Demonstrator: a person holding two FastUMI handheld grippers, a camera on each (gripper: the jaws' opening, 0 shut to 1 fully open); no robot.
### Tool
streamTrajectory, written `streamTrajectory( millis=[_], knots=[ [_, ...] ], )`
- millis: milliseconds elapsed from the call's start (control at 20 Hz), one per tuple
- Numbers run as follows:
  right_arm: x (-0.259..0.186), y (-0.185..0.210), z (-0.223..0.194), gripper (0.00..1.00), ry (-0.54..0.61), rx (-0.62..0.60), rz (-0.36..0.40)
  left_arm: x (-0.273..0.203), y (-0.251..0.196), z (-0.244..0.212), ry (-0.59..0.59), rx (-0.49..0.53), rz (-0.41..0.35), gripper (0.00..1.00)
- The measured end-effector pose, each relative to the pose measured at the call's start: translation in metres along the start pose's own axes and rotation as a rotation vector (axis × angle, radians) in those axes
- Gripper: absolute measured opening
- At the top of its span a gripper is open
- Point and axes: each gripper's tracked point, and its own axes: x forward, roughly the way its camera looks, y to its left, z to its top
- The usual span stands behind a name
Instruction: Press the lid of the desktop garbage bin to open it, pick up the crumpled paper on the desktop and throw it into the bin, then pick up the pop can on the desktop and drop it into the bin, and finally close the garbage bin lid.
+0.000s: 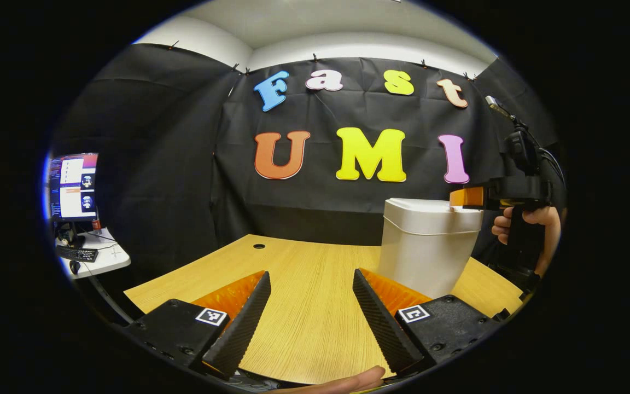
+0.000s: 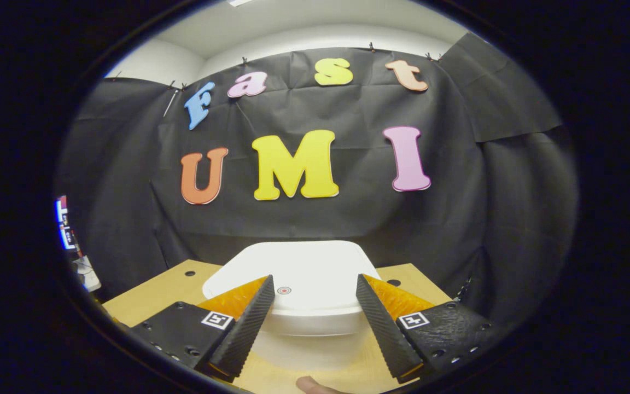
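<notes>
The white bin stands on the wooden surface with its lid down and flat. In the right gripper view the right claw hangs just above the near edge of that lid, fingers spread apart with nothing between them, and the small round mark on the lid lies a little ahead and slightly to the left of the midline between the fingers. So the press, as I judge it, calls for a short move forward and down onto the lid. The right claw is plainly the nearer one: in the left gripper view it shows at the bin's far top corner, held by a hand.

The left claw is also spread apart and empty, low over bare wood, with the bin ahead and off to its right.

Black cloth walls the booth; a side desk with a monitor and keyboard sits far left. I cannot make out the paper or the can
</notes>
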Motion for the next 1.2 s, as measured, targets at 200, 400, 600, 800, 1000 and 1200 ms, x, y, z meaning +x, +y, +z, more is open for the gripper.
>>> streamTrajectory(
  millis=[200,400,600,800,1000,1200],
  knots=[
    [-0.033,-0.031,-0.001,0.94,-0.051,0.028,-0.019,-0.002,-0.004,0.003,-0.012,0.01,-0.01,0.98],
    [-0.078,-0.069,-0.003,0.93,-0.125,0.01,-0.031,-0.003,-0.014,0.003,-0.023,0.031,-0.028,0.98],
    [-0.133,-0.106,0.005,0.93,-0.217,-0.015,-0.053,-0.004,-0.024,0.0,-0.018,0.055,-0.035,0.97],
    [-0.175,-0.141,-0.009,0.94,-0.242,0.037,-0.087,-0.006,-0.044,-0.002,-0.017,0.081,-0.056,0.98],
    [-0.192,-0.16,-0.019,0.96,-0.256,0.005,-0.108,-0.01,-0.069,-0.002,-0.03,0.066,-0.111,0.97],
    [-0.19,-0.153,-0.037,0.96,-0.233,-0.033,-0.098,-0.013,-0.073,-0.001,-0.035,0.06,-0.117,0.97]
  ],
)
